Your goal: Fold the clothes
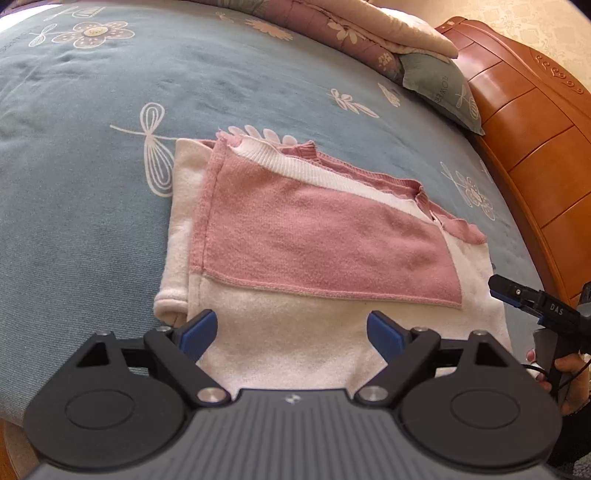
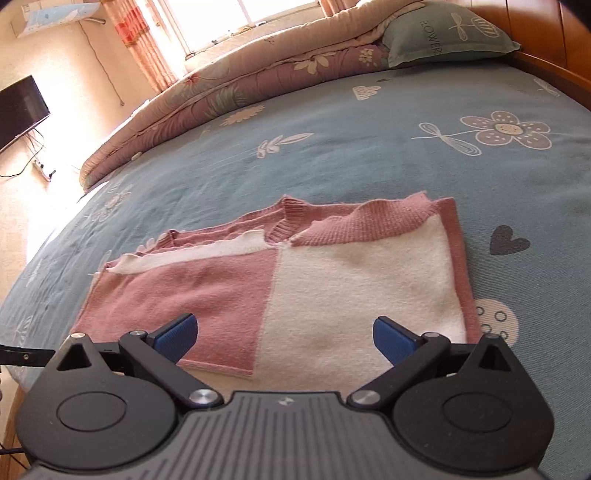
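Left tongs (image 1: 291,334) were spread wide, nothing between them, above the near edge of the sweater (image 1: 314,236). Sweater lay folded flat on the bed (image 1: 92,192) (pink and white panels). Right tongs (image 2: 285,338) also gaped, empty, over its near edge.

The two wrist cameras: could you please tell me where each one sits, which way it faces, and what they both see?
Left wrist: on the left gripper, looking down over its open fingers at the folded sweater; the right gripper and a hand show at the right edge.
Right wrist: on the right gripper, open, looking across the sweater toward the quilt and window.
Shared: sweater, blue bedsheet, pillow.
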`<state>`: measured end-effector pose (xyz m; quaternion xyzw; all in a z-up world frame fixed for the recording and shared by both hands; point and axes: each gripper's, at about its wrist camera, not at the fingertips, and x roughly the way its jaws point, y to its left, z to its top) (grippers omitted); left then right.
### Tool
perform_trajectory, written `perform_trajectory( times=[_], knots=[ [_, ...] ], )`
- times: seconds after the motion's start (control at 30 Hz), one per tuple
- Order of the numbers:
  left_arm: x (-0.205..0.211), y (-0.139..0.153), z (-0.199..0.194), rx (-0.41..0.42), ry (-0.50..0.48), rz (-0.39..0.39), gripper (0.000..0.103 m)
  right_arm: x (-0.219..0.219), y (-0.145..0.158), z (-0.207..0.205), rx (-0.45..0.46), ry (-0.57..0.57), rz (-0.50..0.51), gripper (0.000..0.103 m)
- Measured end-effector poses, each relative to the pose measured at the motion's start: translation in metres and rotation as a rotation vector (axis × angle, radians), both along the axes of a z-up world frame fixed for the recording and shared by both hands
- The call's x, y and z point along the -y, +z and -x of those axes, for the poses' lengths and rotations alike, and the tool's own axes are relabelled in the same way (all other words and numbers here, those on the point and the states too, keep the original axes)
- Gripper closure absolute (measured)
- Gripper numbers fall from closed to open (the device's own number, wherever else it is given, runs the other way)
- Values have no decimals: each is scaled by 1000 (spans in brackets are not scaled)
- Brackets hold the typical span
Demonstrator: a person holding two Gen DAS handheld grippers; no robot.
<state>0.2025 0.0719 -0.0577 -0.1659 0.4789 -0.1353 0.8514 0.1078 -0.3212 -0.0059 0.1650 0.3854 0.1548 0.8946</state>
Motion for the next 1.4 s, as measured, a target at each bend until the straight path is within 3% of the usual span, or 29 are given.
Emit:
perform_trajectory(
  times=[0.07, 0.2, 0.37, 0.53, 0.67, 0.8, 1.17, 1.3, 1.4],
  knots=[
    [-2, 2, -2, 8, 15, -21, 15, -24, 3, 2, -17, 98, -48, 0],
    [-10, 3, -3, 18, 38, -64, 15, -84, 3, 5, -34, 251, 36, 0],
    [-28, -2, -2, 17, 53, -30, 15, -117, -12, 4, -100, 295, 125, 0],
    [-39, -2, -16, 34, 27, -31, 15, -113, -16, 8, -119, 273, 142, 0],
    [-53, -12, -41, 8, 17, 77, 15, -111, -18, 6, -133, 246, 143, 0],
    [-71, -41, -69, -105, 20, 213, 15, -113, -18, 5, -135, 250, 159, 0],
    [-73, -60, -124, -130, -32, 432, 13, -103, -21, -3, -140, 239, 87, 0],
    [-80, -71, -114, -200, -21, 556, 12, -101, -21, -3, -137, 244, 77, 0],
    [-83, -74, -92, -238, -85, 579, 12, -97, -22, -1, -128, 256, 59, 0]
  ],
)
